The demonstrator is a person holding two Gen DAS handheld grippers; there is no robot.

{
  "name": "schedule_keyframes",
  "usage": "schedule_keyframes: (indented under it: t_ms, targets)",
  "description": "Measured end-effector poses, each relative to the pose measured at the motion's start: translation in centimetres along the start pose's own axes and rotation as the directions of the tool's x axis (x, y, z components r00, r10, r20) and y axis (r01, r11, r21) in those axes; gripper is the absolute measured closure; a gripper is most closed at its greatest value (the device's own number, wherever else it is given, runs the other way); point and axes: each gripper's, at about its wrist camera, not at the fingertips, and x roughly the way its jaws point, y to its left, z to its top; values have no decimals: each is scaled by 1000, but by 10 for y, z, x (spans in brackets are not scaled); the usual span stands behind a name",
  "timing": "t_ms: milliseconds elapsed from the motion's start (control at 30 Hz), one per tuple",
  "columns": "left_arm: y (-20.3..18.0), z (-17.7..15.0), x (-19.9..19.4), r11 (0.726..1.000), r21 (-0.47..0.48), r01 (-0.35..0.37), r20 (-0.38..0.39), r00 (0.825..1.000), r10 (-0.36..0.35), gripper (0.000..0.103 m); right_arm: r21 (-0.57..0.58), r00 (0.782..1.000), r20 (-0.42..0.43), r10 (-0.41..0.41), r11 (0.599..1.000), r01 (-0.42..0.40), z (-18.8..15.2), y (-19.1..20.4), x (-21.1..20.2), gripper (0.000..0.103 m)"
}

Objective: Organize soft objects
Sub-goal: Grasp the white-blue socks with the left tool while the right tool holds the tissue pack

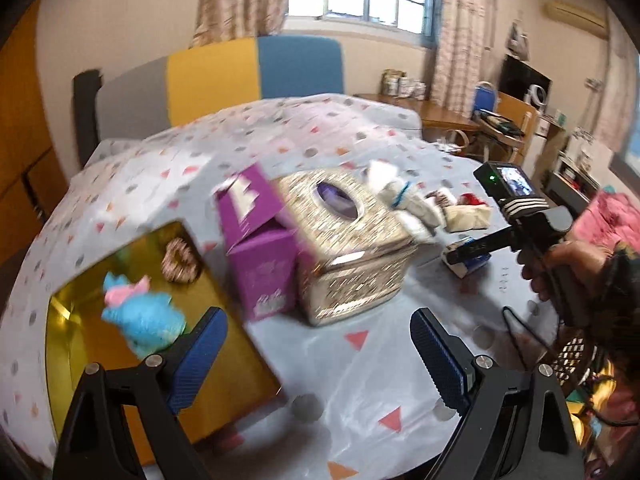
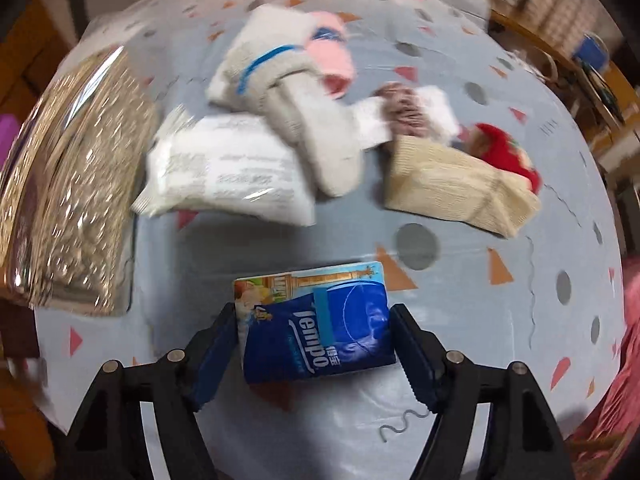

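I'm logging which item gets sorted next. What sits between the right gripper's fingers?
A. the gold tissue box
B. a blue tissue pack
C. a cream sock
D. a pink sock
B: the blue tissue pack lies between the right gripper fingers, on the tablecloth.

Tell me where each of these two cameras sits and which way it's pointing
Left wrist: sits on the left gripper, looking obliquely across the table toward the window; its open fingers show, plus the person's hand holding the right gripper.
Right wrist: sits on the right gripper, looking steeply down at the tissue pack between its fingers; only those fingers show.
Shared: glittery tissue box, white plush toy, tissue pack.
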Motion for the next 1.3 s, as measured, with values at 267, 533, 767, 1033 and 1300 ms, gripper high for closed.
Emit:
schedule_keyframes:
  t_ms: [267,533,767,1033,1300]
  targets:
    - [-40,62,28,992,30,119,-47,992,-117,11,361,984,150,92,922,-141,-12,-78,-24,27]
    - [-78,128,86,974,-77,215,-132,966,-223,21,468,957,275,93,857,-218,-11,-112,-41,27]
    - [-121,170,164,978,-87,189,-234,951,-205,21,409,992,115,60,907,-102,-4,-94,-18,27]
    - [-122,177,255,976,-206,70,-356,924,-141,21,440,986,101,131,883,-162,-7,-100,-12,27]
    - [-134,162,311,984,-176,-17,-439,896,-63,41,413,981,105,165,890,-194,-4,-96,-8,27]
